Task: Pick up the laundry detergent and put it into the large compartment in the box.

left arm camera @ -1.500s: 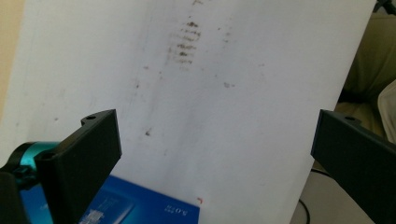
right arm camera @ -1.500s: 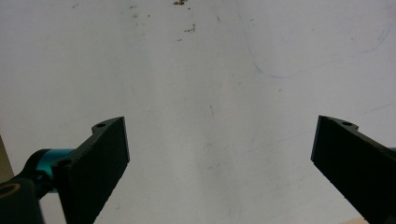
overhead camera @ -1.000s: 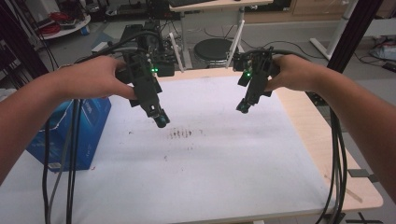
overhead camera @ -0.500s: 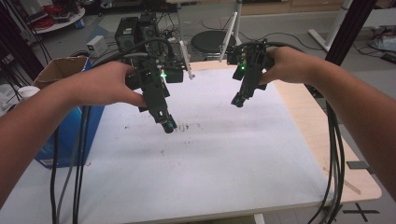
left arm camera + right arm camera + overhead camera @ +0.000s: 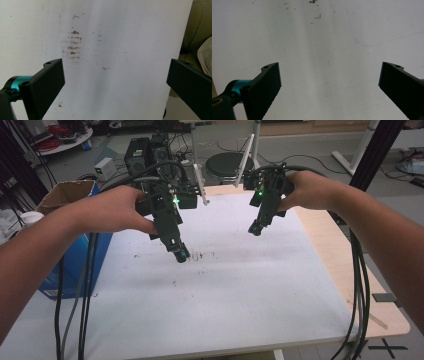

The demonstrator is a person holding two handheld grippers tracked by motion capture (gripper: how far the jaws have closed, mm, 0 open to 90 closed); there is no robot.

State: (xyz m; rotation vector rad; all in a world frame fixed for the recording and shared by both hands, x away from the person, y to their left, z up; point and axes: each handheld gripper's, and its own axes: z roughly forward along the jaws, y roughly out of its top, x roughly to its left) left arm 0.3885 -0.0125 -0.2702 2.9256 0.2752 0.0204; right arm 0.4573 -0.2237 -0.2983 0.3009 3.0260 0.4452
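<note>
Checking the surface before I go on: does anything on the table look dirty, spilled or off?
Yes: dark brown smudges mark the white table cover, in short streaked rows just beyond the open left gripper. Nothing else looks askew.

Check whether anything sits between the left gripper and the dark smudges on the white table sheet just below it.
Nothing visible does. The left gripper hangs with its jaws wide open over the dark smudges, and the left gripper view shows just bare white sheet between the jaws. The right gripper hangs off to the side, also open.
</note>
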